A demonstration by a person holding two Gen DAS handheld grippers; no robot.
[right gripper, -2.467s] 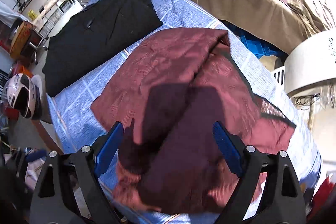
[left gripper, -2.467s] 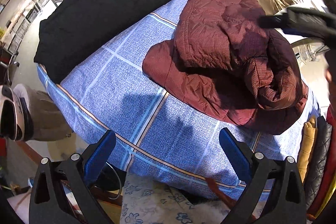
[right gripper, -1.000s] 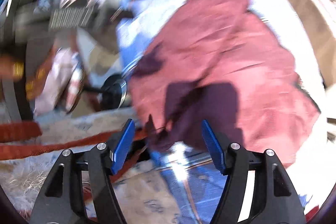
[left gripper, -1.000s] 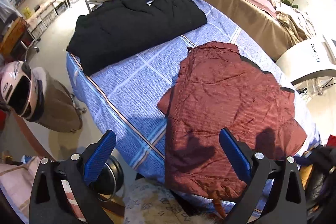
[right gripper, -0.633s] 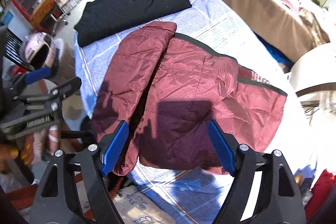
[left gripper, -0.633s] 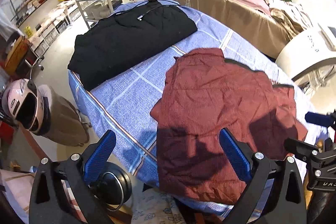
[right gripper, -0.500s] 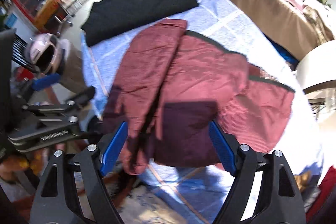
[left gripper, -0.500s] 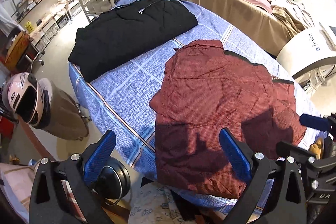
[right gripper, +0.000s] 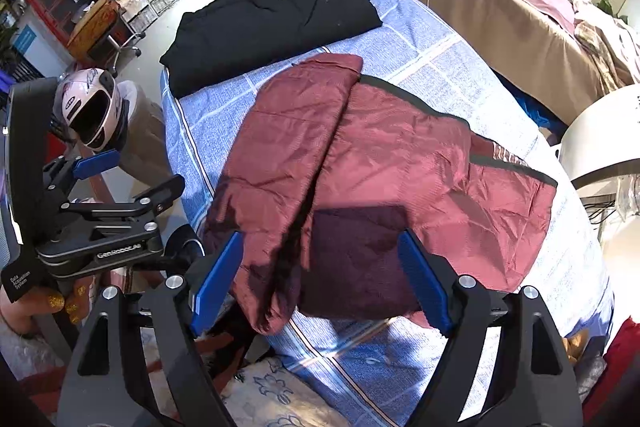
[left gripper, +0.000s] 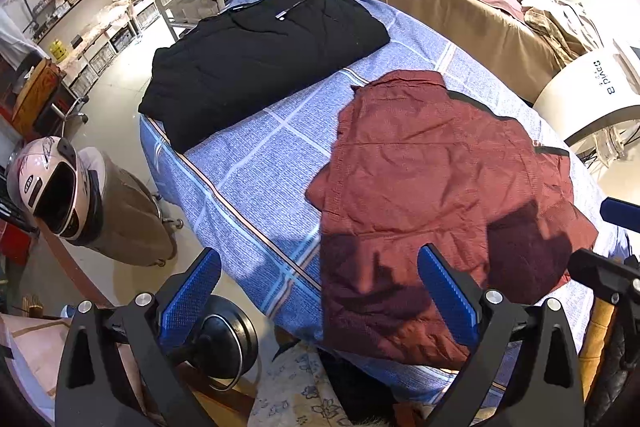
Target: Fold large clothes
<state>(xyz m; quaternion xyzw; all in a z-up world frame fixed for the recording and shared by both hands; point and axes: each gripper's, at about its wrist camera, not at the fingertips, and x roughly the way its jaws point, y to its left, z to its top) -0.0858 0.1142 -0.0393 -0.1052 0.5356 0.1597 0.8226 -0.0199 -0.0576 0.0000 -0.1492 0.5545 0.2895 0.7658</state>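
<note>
Left hand-held gripper: jaws spread wide, nothing between them, hanging off the near edge of the bed, lower centre of its frame. Right hand-held gripper: also wide apart & empty, lower centre of its own view, above the near hem of the maroon jacket w/o touching it, as far as I can tell.

Jacket sits centre-right in both views, on the blue checked bedspread. It lies flat-ish, one long panel or sleeve laid lengthwise over the body on the left side, a dark seam line btwn the two. Right side spreads wider, black trim showing at the upper right edge. Near hem droops over the bed edge.

Black garment at upper left of frame: compact rectangle, looks already folded; a cable lies across its top.

Judgement: roughly midway. Black piece prob. done. Maroon one has a first lengthwise fold in; right side prob. needs folding in, then a crosswise fold or two. Wrinkles on the surface want smoothing first.

Pink helmet at left, off the bed, no part in this.
</note>
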